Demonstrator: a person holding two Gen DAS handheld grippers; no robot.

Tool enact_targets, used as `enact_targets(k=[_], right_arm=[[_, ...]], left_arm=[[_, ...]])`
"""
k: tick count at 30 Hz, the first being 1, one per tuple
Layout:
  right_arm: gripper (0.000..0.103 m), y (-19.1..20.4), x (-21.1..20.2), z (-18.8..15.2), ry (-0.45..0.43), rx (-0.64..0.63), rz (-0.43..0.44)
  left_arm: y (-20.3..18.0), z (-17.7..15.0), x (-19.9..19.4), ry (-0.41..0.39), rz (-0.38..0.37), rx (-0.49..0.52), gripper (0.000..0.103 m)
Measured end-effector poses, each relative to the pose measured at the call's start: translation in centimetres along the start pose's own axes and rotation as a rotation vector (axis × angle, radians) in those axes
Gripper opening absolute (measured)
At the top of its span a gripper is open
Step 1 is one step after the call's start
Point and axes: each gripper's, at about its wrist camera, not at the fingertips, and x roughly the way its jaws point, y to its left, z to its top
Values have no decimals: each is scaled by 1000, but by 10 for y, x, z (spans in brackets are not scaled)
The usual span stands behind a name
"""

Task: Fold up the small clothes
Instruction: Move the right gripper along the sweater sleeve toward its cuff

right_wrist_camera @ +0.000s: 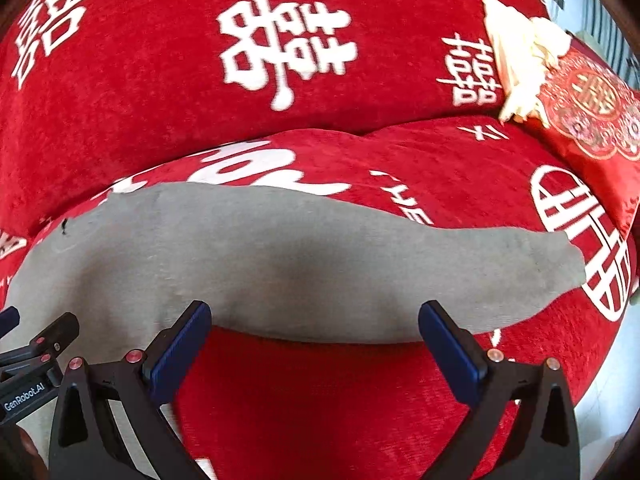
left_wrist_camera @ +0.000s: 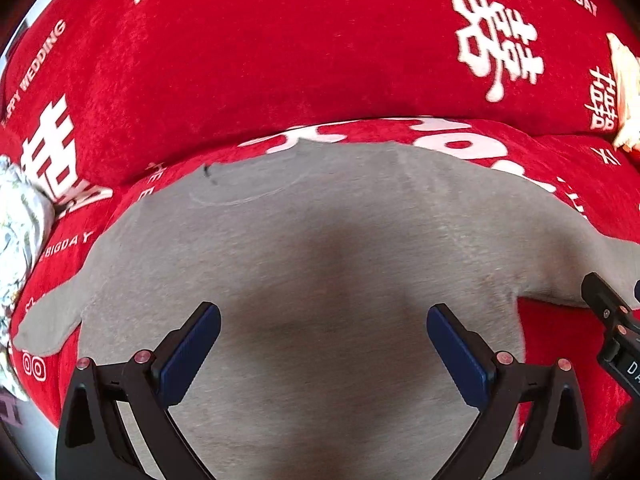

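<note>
- Low in each wrist view, the left hand-held gripper [left_wrist_camera: 323, 354] and right hand-held gripper [right_wrist_camera: 314, 350] hang spread wide, grasping nothing.
- Mid-frame, the grey garment [left_wrist_camera: 320, 240] lies flat on the red sofa cover [right_wrist_camera: 280, 400], sleeves [right_wrist_camera: 520, 264] outstretched.
- Folding seems not yet begun; pinching a sleeve edge looks next.
- Upper right, a cream cloth [right_wrist_camera: 520, 48] rests.

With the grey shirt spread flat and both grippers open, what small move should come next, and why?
Probably lower the right gripper onto the sleeve and close. The grey shirt lies flat, that sleeve sticks out sideways, and its hem sits between the open fingers.
</note>
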Motion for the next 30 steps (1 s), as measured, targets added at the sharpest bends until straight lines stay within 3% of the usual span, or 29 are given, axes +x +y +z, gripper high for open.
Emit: enact_targets(k=[30], right_arm=[[103,-131,16,-3,-5,151,-150]], left_arm=[[-110,19,6,3,-48,142,103]])
